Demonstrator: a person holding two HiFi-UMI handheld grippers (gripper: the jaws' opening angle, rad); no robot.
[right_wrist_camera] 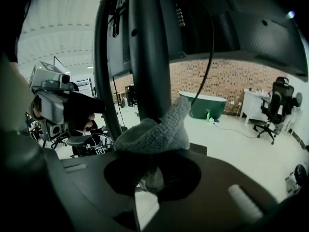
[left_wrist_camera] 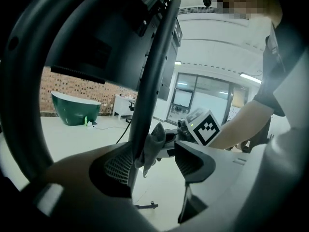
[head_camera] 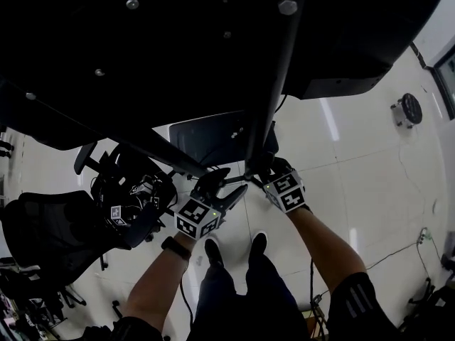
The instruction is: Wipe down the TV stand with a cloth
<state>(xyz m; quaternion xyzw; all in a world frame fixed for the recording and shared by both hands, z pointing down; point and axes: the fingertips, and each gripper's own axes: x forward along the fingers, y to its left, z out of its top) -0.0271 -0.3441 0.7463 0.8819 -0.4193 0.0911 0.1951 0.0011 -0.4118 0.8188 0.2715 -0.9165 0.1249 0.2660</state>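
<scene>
The TV stand's black upright pole (head_camera: 274, 84) rises past the back of the TV (head_camera: 142, 41). My right gripper (head_camera: 266, 175) is shut on a grey cloth (right_wrist_camera: 154, 132) and holds it against the pole (right_wrist_camera: 149, 57). In the right gripper view the cloth bulges over the closed jaws of the gripper (right_wrist_camera: 152, 170). My left gripper (head_camera: 226, 188) is just left of it, open, with the pole (left_wrist_camera: 152, 71) running between its jaws, close to the left one. The left gripper view shows the gripper (left_wrist_camera: 157, 166) below the cloth (left_wrist_camera: 155, 141) wrapped on the pole.
The stand's dark base plate (head_camera: 206, 137) lies on the white tiled floor. A black office chair (head_camera: 43, 240) carrying gear (head_camera: 131, 197) stands at the left. My feet (head_camera: 234, 247) are below the grippers. A round device (head_camera: 409, 109) sits far right. A green tub (right_wrist_camera: 207, 105) stands by the brick wall.
</scene>
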